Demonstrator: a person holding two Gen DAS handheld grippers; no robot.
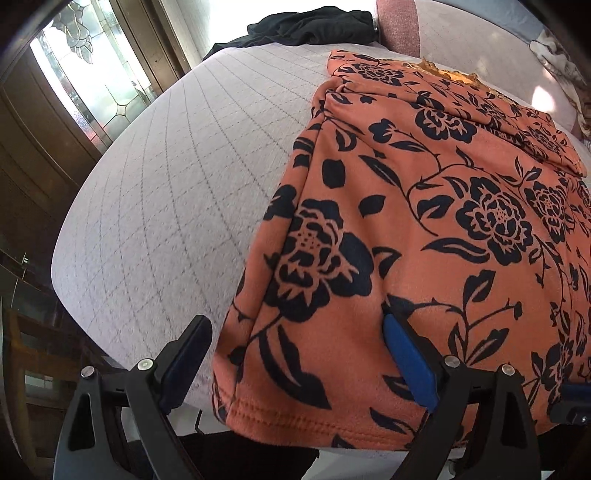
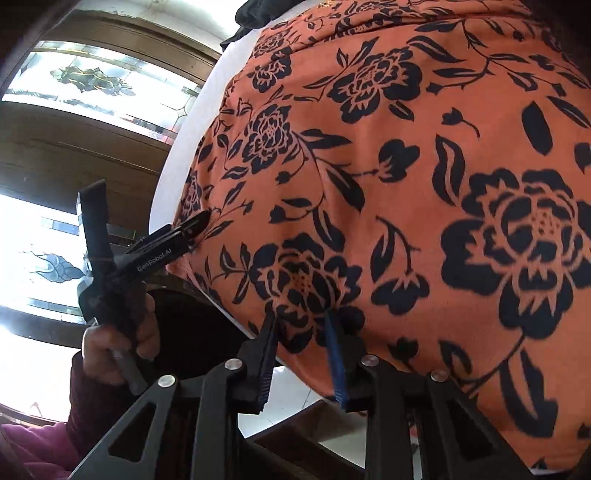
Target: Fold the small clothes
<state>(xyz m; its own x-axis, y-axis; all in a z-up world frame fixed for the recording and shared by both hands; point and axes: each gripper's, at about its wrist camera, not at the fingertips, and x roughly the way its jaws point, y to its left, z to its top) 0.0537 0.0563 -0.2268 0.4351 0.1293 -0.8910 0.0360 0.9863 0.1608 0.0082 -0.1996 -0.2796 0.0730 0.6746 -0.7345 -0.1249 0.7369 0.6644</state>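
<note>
Your left claw (image 1: pixel 295 354) gapes over the soft, limp orange black-flowered fleece garment (image 1: pixel 424 221); right claw (image 2: pixel 301 332), half-closed, pinches nothing certain—grab its near hem.

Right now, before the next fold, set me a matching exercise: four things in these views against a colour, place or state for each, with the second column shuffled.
Column one:
1. floral garment
2. black garment
3. table cover
4. left tool

Column two:
A. pale grey, crossed by a grid of thin lines
B. bunched at the table's far edge
C. orange with dark flowers
D. opened wide across the near hem corner of the floral garment

Pairs: 1-C, 2-B, 3-A, 4-D.
</note>
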